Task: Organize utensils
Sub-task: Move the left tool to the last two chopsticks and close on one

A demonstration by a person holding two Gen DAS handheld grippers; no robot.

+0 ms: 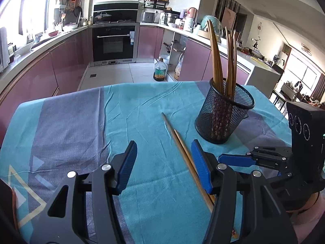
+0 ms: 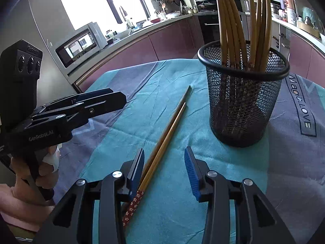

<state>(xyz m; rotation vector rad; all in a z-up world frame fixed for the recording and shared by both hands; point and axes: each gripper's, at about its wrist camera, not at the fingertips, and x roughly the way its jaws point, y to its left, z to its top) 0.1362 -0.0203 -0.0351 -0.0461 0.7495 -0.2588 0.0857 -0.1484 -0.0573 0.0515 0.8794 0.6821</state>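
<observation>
We see a pair of chopsticks point(image 2: 164, 134) lying side by side on the teal cloth point(image 1: 142, 105), just beside the mesh cup point(image 2: 243, 93) full of chopsticks. Our left gripper point(image 1: 164, 162) and right gripper point(image 2: 164, 170) both stand spread, pinching nothing, over the pair.

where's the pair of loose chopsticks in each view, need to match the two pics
Left wrist view: the loose chopsticks lie on the cloth at centre right, running down beside the right finger of the left hand-held gripper.
Right wrist view: the loose chopsticks run from centre to lower left, against the left finger of the right hand-held gripper.
Shared landmark: the black mesh cup of chopsticks, right of the pair in both.
</observation>
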